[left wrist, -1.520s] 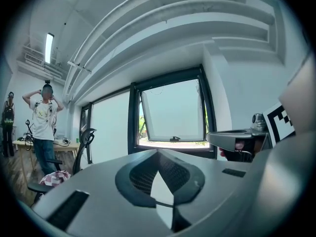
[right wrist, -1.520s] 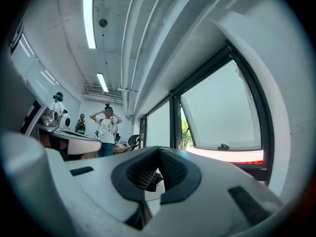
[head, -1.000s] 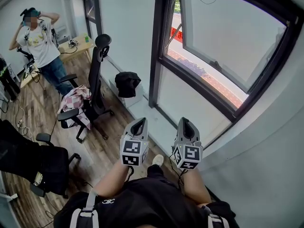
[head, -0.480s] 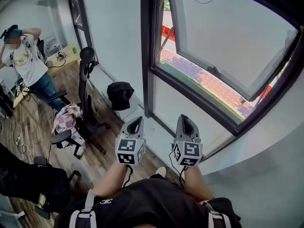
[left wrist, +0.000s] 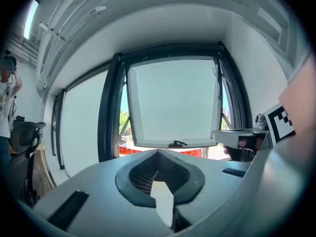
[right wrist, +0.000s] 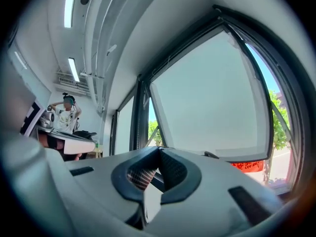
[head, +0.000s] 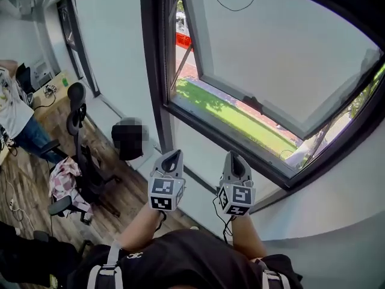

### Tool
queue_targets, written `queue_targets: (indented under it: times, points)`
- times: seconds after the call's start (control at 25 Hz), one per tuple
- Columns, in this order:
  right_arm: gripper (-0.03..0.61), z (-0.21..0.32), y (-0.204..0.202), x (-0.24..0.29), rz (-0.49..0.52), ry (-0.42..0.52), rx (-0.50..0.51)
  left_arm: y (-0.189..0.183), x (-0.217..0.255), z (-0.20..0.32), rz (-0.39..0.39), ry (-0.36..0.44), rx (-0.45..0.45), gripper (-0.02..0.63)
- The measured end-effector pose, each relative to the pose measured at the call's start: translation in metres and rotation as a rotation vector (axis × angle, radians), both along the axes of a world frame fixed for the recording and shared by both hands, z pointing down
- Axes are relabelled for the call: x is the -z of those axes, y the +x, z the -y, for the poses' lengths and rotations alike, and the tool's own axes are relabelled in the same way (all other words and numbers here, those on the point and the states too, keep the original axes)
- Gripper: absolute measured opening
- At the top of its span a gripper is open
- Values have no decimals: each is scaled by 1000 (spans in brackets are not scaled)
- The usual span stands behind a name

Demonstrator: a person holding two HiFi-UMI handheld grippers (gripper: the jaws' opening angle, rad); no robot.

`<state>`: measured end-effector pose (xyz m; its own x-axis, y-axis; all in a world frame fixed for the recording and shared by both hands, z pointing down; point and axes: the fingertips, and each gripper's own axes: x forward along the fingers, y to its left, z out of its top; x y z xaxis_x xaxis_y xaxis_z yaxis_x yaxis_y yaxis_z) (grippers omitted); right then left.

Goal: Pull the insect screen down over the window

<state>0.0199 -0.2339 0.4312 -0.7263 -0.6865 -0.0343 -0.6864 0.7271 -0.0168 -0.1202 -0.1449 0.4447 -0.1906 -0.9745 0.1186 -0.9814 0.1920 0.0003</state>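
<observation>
Window sash (head: 283,53) stood tilted outward; lower frame edge (head: 207,128) near. I noted left gripper (head: 174,155), right gripper (head: 232,157) short of it, jaws closed, empty. Office chair (head: 76,93) well left.

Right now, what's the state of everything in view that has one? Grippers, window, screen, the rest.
left gripper: shut, nothing between the jaws
right gripper: shut, nothing between the jaws
window sash: open, swung outward at the bottom
insect screen: not pulled down, none seen across the opening
office chair: upright, cloth draped over it
ceiling light: on
</observation>
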Motion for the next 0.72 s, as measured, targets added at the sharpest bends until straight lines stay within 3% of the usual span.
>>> queue_targets:
  times: [0.72]
  points:
    - [5, 73, 72, -2, -62, 21, -315, 62, -7, 138, 61, -14, -339, 14]
